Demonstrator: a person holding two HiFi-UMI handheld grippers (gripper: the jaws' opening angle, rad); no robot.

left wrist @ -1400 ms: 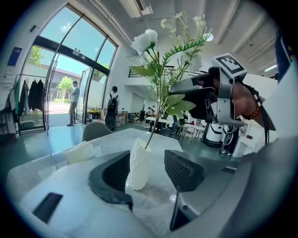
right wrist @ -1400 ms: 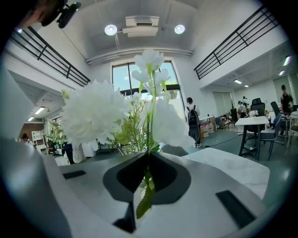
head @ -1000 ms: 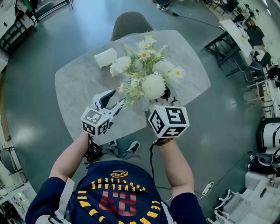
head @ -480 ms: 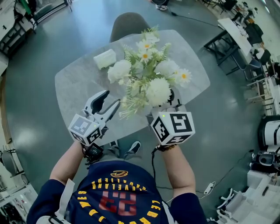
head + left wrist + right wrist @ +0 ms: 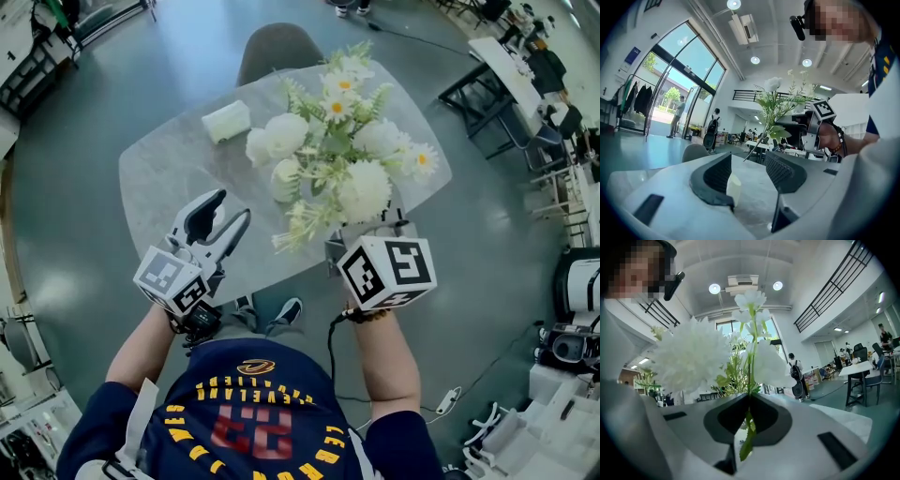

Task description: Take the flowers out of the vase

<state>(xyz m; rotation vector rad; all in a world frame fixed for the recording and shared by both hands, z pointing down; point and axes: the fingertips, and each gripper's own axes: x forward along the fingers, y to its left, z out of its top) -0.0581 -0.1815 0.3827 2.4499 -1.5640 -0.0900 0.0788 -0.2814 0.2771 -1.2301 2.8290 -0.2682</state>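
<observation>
**White flowers out of the vase, right claw has them**

Right claw [image 5: 749,399]: clenched on the green stems of the bunch of white flowers with green leaves [image 5: 342,155]. Jaws meet on the stems. One green leaf [image 5: 746,444] hangs below the pinch. Blooms stand right in front of that claw's camera, with a big round white head at left and a thin stalk with smaller blooms straight up the middle.

Left claw [image 5: 747,161]: released, jaws apart, nothing pressed between them. The cream-white cylindrical vase [image 5: 733,187] shows in the gap close to one jaw, but it stands on the table beyond the tips. Head view has this claw apart from it.

Flowers: held in the air over the table, on the person's right. In the left gripper view the lowest stem tip slants down and ends in mid-air, clear of both table and vase.

Vase: upright near the middle of the table, by the left edge of the bunch in the head view.

Table: grey marble-pattern table with rounded corners [image 5: 155,173]. A white rectangular block [image 5: 227,122] sits near its far left edge, well apart from the vase. A grey round-backed chair [image 5: 279,49] stands at the far side. Glossy blue-grey floor [image 5: 84,281] all round.

Both claws point roughly level across the table. The black-and-white marker cube [image 5: 389,272] on the right one faces the head camera.
</observation>
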